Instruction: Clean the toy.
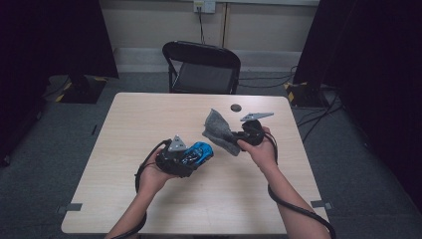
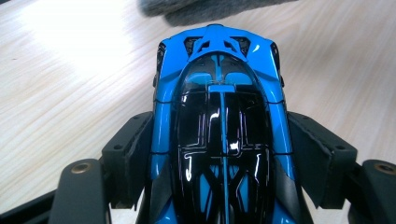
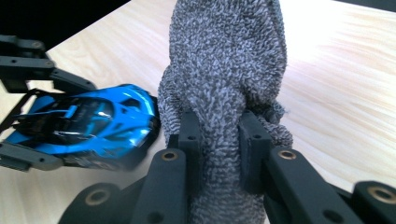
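Left tongs (image 2: 219,158) pinch glossy blue-black toy car (image 2: 219,102); right tongs (image 3: 218,140) pinch nubbly grey cloth (image 3: 224,60).

Both forearms are bare, no sleeves. Each black gripper (image 1: 196,158) (image 1: 234,137) carries a grey three-cornered plate (image 1: 176,144) and trails a thick black cable (image 1: 293,205); brass-coloured screws (image 3: 169,155) stud the jaws.

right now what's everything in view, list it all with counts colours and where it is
blue and black toy car: 1, gripped by its sides above the table's middle
grey knitted cloth: 1, bunched, pinched at one end, right of the car
small dark round disc: 1, far side of the table
light wooden table: 1, centre
black folding chair: 1, behind the table
left gripper: 1, black, shut on the car
right gripper: 1, black, shut on the cloth
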A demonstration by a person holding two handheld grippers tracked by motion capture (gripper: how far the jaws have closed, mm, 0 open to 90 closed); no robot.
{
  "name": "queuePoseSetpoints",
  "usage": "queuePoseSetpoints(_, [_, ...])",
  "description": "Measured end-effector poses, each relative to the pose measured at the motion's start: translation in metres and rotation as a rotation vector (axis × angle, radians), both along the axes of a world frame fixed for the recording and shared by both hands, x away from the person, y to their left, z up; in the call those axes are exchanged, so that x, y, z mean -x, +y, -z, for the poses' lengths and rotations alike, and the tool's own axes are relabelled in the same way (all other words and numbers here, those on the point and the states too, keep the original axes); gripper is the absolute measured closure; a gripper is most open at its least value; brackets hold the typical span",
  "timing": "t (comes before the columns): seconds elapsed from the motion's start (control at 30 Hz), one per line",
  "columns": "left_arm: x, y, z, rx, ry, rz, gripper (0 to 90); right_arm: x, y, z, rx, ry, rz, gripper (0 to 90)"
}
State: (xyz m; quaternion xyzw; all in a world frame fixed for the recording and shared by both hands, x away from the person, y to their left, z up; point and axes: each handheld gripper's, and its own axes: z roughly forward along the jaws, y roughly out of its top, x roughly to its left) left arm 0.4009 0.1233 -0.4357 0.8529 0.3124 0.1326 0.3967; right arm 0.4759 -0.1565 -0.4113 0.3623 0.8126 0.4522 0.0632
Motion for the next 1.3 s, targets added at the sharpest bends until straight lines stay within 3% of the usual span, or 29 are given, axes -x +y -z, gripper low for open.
queuePoseSetpoints(0.13, [0.001,-0.004,0.001,0.003,0.003,0.026,28.0,0.002,0.011,0.001,0.003,-0.005,-0.037,74.9])
queuePoseSetpoints(0.4, [0.0,0.001,0.0,-0.011,-0.015,0.012,28.0,0.008,0.023,0.005,0.016,0.018,-0.124,74.9])
queuePoseSetpoints(1.0, [-0.008,0.021,0.004,-0.019,-0.016,-0.076,28.0,0.023,0.024,0.017,-0.04,0.059,-0.182,74.8])
queuePoseSetpoints(1.3, [-0.013,0.041,0.004,0.015,-0.007,-0.147,28.0,0.031,0.023,0.02,-0.027,0.053,-0.215,74.5])
